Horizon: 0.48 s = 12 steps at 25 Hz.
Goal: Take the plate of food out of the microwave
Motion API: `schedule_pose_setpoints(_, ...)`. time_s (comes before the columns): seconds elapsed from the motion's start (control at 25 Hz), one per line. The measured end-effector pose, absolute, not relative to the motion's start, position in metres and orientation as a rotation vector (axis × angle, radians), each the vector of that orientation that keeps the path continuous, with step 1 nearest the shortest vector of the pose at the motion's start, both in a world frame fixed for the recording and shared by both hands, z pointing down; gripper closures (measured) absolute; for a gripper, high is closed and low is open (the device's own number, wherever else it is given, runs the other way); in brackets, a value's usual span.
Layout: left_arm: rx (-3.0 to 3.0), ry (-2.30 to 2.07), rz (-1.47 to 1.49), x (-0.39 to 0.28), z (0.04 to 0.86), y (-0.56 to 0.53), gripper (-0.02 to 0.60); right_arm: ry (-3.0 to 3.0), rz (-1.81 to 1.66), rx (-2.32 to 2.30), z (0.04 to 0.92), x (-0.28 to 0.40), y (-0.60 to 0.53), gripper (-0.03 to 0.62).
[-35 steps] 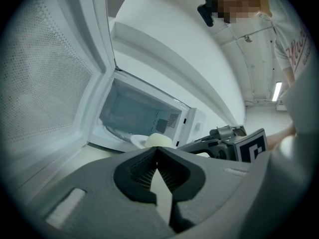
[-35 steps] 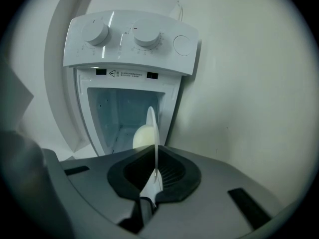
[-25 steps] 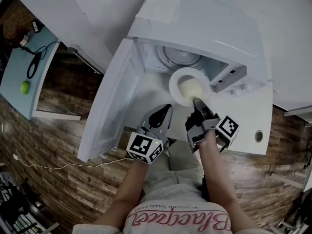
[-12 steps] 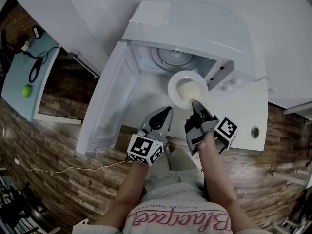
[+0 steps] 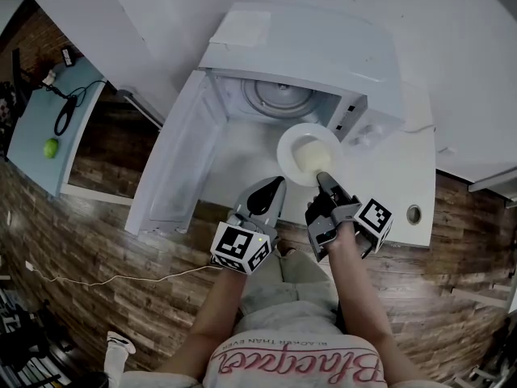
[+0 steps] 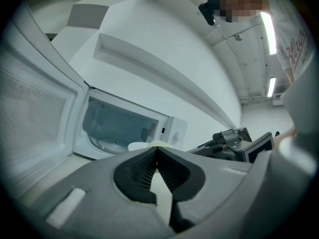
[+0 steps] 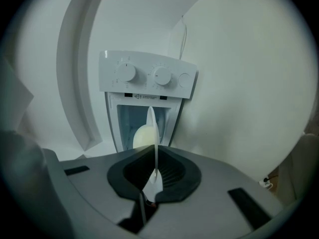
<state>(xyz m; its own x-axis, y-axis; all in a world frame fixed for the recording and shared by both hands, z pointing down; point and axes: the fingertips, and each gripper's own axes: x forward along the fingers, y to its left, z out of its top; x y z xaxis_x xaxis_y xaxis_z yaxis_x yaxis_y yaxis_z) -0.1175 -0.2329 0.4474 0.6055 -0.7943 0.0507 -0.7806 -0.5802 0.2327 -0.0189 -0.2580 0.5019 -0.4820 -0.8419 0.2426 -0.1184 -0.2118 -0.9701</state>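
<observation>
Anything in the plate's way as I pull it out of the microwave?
Nothing visible. The door is swung wide to the left, the right gripper grips the plate at its near rim, and the left gripper, shut and empty, is off to the side.

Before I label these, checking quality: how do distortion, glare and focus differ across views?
Head view: fisheye bends the microwave edges, white plate nearly washes out. Left gripper view: dark round vignette, ceiling light glares. Right gripper view: vignette too, plate edge soft near the jaws.
</observation>
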Motion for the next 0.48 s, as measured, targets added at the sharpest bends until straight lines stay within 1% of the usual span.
schedule_pose_setpoints(0.48, 2.605, -1.347, -0.09, -0.099, 0.42, -0.201, 0.577, 1.554, -1.784, -1.136, 0.481, 0.001, -0.22, 0.574)
